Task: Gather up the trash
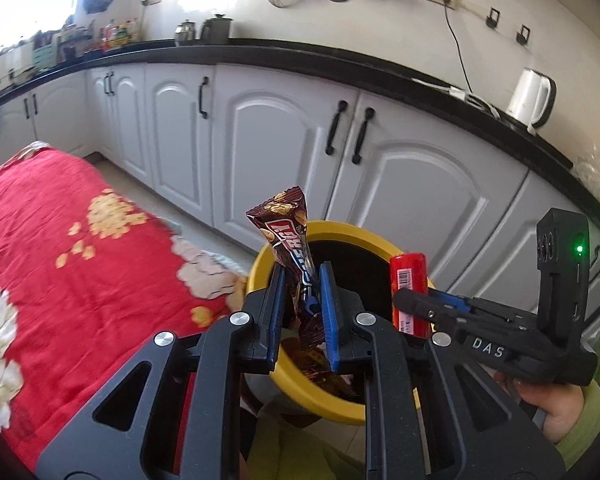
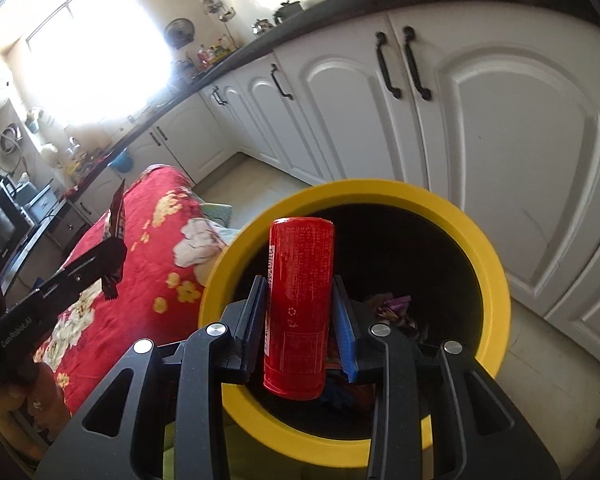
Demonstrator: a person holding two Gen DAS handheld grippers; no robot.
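My left gripper [image 1: 302, 276] is shut on a brown snack wrapper [image 1: 290, 240] that stands upright between the blue pads, just over the near-left rim of a yellow-rimmed bin [image 1: 352, 232]. My right gripper [image 2: 300, 288] is shut on a red can [image 2: 300, 300], held upright above the bin's [image 2: 476, 236] dark opening. Each gripper shows in the other view: the right gripper [image 1: 414, 302] holds the red can [image 1: 410, 280] at the bin's right edge, and the left gripper [image 2: 112, 256] holds the wrapper [image 2: 116, 224] over the red cloth. Wrappers [image 2: 396, 308] lie in the bin's bottom.
A table under a red floral cloth [image 1: 60, 240] stands left of the bin. White cabinet doors [image 1: 400, 188] under a black countertop [image 1: 300, 56] run behind it. A white kettle [image 1: 530, 98] sits on the counter at the right. A hand and green sleeve [image 1: 572, 412] hold the right gripper.
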